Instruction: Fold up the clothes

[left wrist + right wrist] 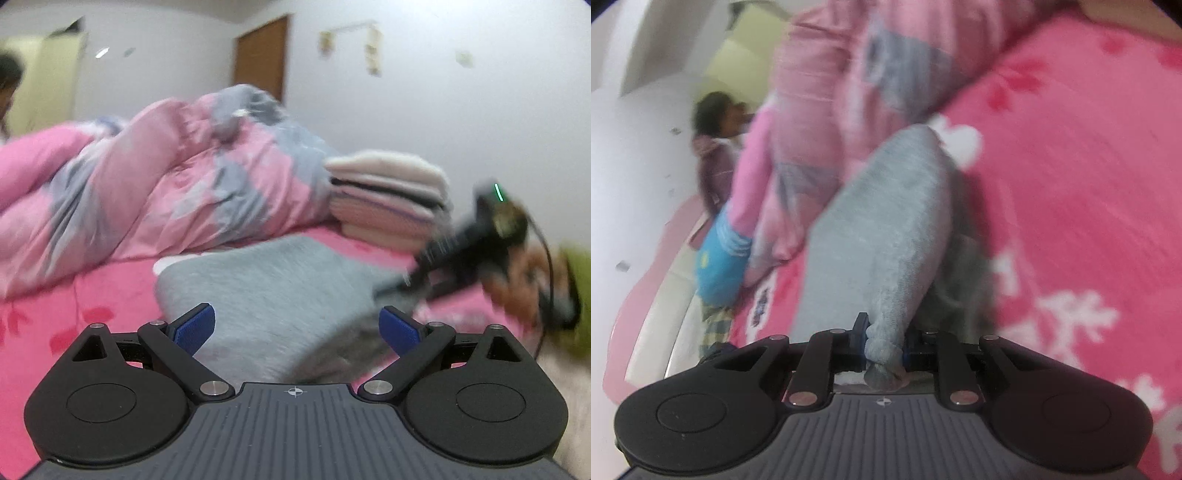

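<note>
R gripper [884, 347]: jaws clamped on a bunched edge of the grey garment [886, 229], cloth running up and away from the pads. L gripper [296, 328]: jaws wide apart, nothing btwn them; same grey garment just ahead, lying on the pink floral bedsheet [110, 295]. Beyond it, pink-grey quilt [166, 173] to the left, folded stack [388, 192] to the right. Both views blurred.

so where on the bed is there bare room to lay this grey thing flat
Bare pink sheet lies beyond the grey garment held by the right gripper. Crowded: the rumpled quilt and folded stack behind.
</note>
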Motion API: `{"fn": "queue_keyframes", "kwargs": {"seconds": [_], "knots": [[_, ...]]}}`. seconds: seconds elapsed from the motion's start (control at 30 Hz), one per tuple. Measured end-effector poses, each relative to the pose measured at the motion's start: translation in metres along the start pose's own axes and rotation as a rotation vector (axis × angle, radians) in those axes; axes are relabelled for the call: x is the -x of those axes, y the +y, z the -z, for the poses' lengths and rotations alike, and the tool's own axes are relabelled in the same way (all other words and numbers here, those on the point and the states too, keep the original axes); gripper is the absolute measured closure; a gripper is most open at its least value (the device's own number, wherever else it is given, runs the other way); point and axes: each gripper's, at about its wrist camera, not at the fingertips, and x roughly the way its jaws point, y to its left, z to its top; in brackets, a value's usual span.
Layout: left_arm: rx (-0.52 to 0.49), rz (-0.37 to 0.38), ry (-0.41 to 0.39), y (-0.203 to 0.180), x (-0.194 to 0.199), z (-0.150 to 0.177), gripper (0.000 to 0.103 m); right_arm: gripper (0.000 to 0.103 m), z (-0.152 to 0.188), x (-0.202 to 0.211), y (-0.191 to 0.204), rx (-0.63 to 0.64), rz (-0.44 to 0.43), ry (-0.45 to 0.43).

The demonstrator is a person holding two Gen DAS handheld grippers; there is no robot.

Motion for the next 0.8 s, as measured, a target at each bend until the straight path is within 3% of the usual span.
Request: {"fn": "queue_keyframes", "kwargs": {"seconds": [0.1, 0.2, 0.33, 0.47, 0.57, 0.6, 0.63, 0.7, 0.8], "knots": [[0.099, -0.054, 0.012, 0.013, -0.019, -0.009, 0.006, 0.080, -0.003, 0.002, 0.002, 0.006, -0.016, -0.004], [0.104, -0.114, 0.053, 0.016, -0.037, -0.006, 0.006, 0.059, -0.011, 0.010, 0.018, 0.101, 0.072, -0.011], [0.083, -0.118, 0.118, 0.013, -0.049, 0.009, 0.006, 0.057, -0.029, 0.030, 0.039, 0.270, 0.240, -0.131], [0.099, -0.095, 0.150, 0.011, -0.052, 0.020, 0.006, 0.057, -0.063, -0.007, 0.053, 0.304, 0.264, -0.131], [0.089, -0.092, 0.153, 0.008, -0.053, 0.022, 0.006, 0.066, -0.086, -0.051, 0.047, 0.263, 0.246, -0.093], [0.080, -0.094, 0.153, 0.007, -0.053, 0.022, 0.006, 0.083, -0.093, -0.065, 0.043, 0.245, 0.224, -0.077], [0.073, -0.093, 0.155, 0.007, -0.054, 0.023, 0.006, 0.090, -0.096, -0.071, 0.041, 0.238, 0.199, -0.077], [0.063, -0.084, 0.158, 0.005, -0.056, 0.025, 0.006, 0.091, -0.098, -0.075, 0.038, 0.247, 0.139, -0.117], [0.043, -0.074, 0.163, 0.002, -0.059, 0.028, 0.005, 0.091, -0.097, -0.085, 0.013, 0.219, 0.173, -0.113]]}}
